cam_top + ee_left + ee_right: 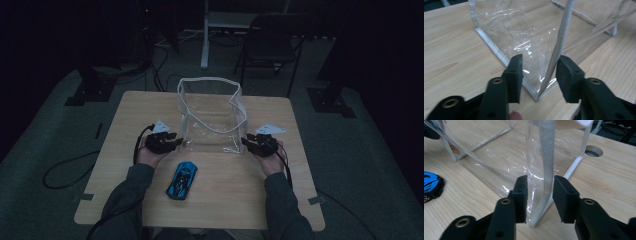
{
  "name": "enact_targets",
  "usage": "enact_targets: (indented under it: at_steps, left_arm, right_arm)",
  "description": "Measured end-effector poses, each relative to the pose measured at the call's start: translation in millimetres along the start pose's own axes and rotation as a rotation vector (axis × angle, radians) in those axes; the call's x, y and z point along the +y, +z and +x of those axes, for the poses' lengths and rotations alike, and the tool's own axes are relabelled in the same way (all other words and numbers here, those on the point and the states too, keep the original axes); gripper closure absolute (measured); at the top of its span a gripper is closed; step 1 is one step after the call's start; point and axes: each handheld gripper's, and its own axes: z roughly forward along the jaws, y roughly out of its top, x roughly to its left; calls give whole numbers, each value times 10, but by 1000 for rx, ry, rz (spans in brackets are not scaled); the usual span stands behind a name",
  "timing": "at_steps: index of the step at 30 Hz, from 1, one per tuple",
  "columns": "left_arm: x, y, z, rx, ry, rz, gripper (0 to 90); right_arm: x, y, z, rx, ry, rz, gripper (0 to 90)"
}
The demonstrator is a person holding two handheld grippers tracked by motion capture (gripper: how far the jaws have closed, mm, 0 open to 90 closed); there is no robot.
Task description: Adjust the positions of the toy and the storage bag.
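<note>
Two grippers were in my hands, one at each near corner of the clear plastic bag with white fabric trim (212, 120), which stood upright and open-topped in the middle of the light wooden table (125, 150).

On the left, my left gripper (176, 143) lay level at the bag's near left corner. Seen along its own black jaws (537, 75), the white corner seam and the clear wall beside it ran between the two pads. A gap showed on both sides, so the jaws stood partly open around the corner without pressing it.

Between my forearms, nearer to me than the bag and apart from it, a small blue toy car with black windows (181, 180) sat on the tabletop, nose pointing away from me; its front also showed at the left edge of the right gripper view (431, 186).

On the right, my right gripper (246, 141) met the bag's near right corner. Along its jaws (539, 197), the white vertical trim rose between the pads, close to both, yet I could see space on each side, so it too was partly open and not clamped.
</note>
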Motion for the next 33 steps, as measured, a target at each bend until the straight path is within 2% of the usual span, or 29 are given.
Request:
enact_targets:
  at_steps: [4,7,10,12,18,19,20,21,22,25,26,28,29,33]
  left_arm:
    - [26,46,-29,-9,30,5,763]
    - [35,67,-40,-14,37,6,849]
    - [48,93,-65,-5,54,10,866]
    - [44,86,-69,-5,57,7,872]
    - [9,76,-70,-10,32,-11,875]
    - [4,75,-65,-14,29,-14,875]
    - [3,75,-63,-15,28,-14,875]
    - [4,77,-63,-14,25,-14,875]
    - [5,78,-63,-14,24,-15,875]
    - [1,81,-52,-20,15,-19,875]
    - [-3,81,-48,-22,13,-21,874]
    - [-8,79,-45,-27,7,-23,875]
    - [-12,78,-45,-28,3,-26,875]
    - [-41,69,-27,-47,-25,-41,875]
  right_arm:
    - [-1,-13,-7,-14,-9,-7,775]
    - [-8,-38,-25,-10,-8,-15,849]
    - [-14,-58,-47,-2,-10,-21,899]
    - [-19,-71,-50,4,-18,-23,900]
    - [-29,-112,-52,0,-35,-25,900]
    - [-29,-112,-70,17,-26,-24,888]
    - [-28,-102,-88,27,-21,-20,764]
    - [-27,-92,-93,16,-20,-22,702]
    - [-22,-74,-103,25,-13,-19,655]
    - [-3,-9,-112,46,-5,-29,641]
    - [2,9,-114,58,0,-36,652]
    - [16,43,-106,58,-2,-36,784]
    - [18,44,-94,40,-15,-34,837]
    - [-3,-11,-63,43,-52,-31,879]
